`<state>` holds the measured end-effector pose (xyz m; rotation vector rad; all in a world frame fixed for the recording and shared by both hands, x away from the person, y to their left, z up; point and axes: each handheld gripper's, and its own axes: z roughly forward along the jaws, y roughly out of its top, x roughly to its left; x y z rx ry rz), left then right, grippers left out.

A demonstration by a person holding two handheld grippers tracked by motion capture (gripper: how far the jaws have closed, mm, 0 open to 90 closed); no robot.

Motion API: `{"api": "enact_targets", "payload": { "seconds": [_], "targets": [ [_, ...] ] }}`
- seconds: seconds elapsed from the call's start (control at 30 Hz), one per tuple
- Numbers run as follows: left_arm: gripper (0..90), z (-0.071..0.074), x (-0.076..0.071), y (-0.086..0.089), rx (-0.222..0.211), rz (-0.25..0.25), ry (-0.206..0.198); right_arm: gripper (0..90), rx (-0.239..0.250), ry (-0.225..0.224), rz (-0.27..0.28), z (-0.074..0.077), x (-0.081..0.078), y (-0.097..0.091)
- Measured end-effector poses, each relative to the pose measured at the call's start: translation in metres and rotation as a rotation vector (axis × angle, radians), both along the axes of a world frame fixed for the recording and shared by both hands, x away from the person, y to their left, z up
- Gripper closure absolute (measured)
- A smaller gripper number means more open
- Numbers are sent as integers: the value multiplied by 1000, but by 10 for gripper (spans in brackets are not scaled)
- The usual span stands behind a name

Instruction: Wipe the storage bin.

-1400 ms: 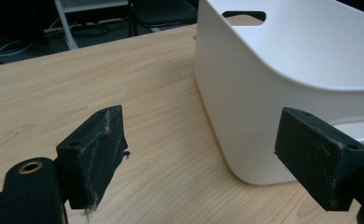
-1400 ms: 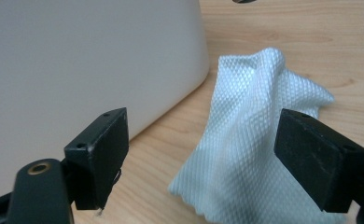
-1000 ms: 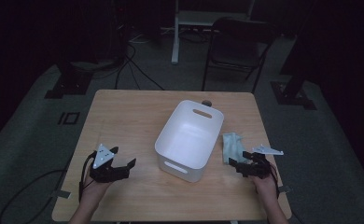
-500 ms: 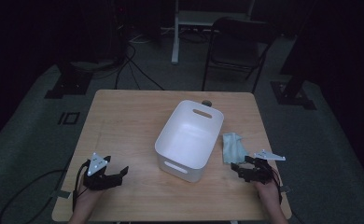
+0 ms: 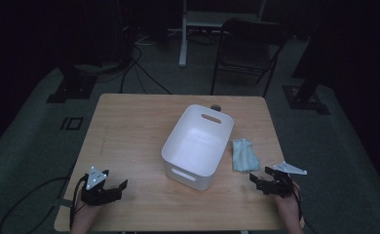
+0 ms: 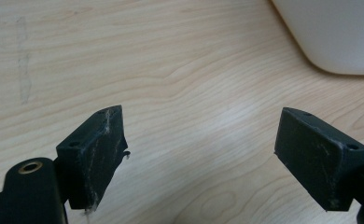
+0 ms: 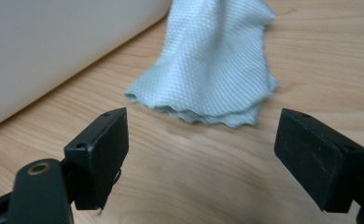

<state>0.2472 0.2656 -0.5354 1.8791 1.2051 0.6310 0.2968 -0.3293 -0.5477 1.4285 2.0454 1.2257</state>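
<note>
Our right gripper [image 7: 201,154] has its jaws spread wide with nothing between them, the bare wood of the table [image 7: 311,70] showing in the gap, and just ahead of the fingertips lies the pale blue cloth [image 7: 217,65], a folded woven rag with stacked wavy edges at its near end. Our left gripper [image 6: 199,158] is likewise spread and empty, low over the wood, with a rounded corner of the white bin [image 6: 339,32] at the upper right of its view. From the high view we judge that we are in the approach: the right gripper [image 5: 268,179] sits near the table's front right corner, just short of the cloth [image 5: 244,155], which lies flat beside the right wall of the bin [image 5: 176,151], close to it. The next move, as we read it, calls for pushing the right jaws forward and down over the cloth's near edge and pinching all layers together. The left gripper [image 5: 114,187] waits well apart.
</note>
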Motion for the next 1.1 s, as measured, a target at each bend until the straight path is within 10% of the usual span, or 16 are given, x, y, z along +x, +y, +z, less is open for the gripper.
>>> {"api": "enact_targets", "payload": {
  "seconds": [1.1],
  "targets": [
    [162,-10,-13,45,1,221,23,140,-134,-12,-226,-12,-16,-17]
  ]
}}
